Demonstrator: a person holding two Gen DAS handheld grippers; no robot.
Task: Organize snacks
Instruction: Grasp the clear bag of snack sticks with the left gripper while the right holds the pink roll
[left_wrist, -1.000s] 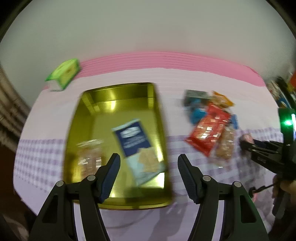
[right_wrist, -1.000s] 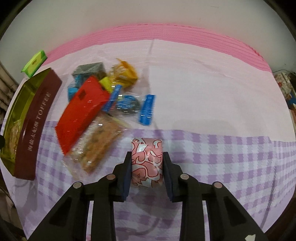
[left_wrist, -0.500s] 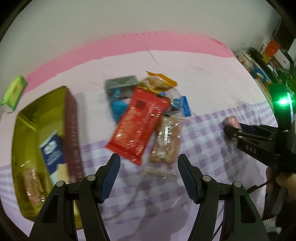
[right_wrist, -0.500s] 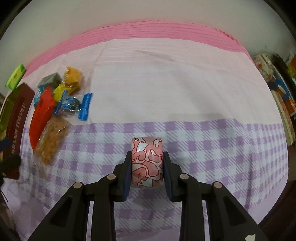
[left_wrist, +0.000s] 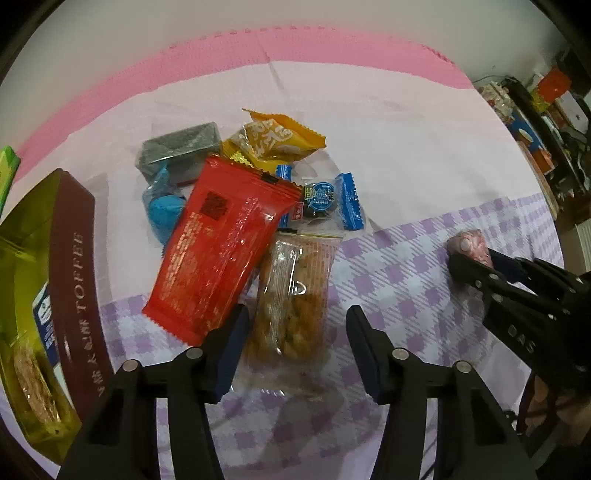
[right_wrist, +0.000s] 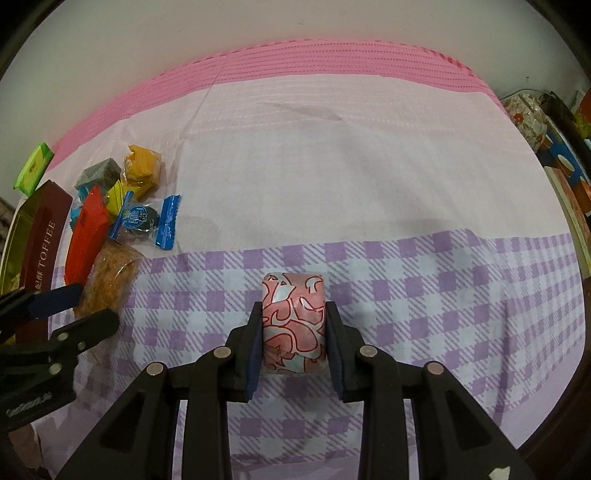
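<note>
Left wrist view had swung from the tin (left_wrist: 70, 280) to the snack pile, where the open left claw (left_wrist: 295, 347) now straddled the clear peanut pack (left_wrist: 295, 295), likely next for the tin. The right claw (right_wrist: 294, 332) still gripped the pink candy (right_wrist: 294, 328) above the surface (right_wrist: 369, 177).

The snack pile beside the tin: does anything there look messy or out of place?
Yes. The snacks lie jumbled, not sorted: the red packet lies askew, overlapping the clear bag of brown snacks and the blue candy. The toffee tin holds only a few packets. Nothing looks torn or spilled.
</note>
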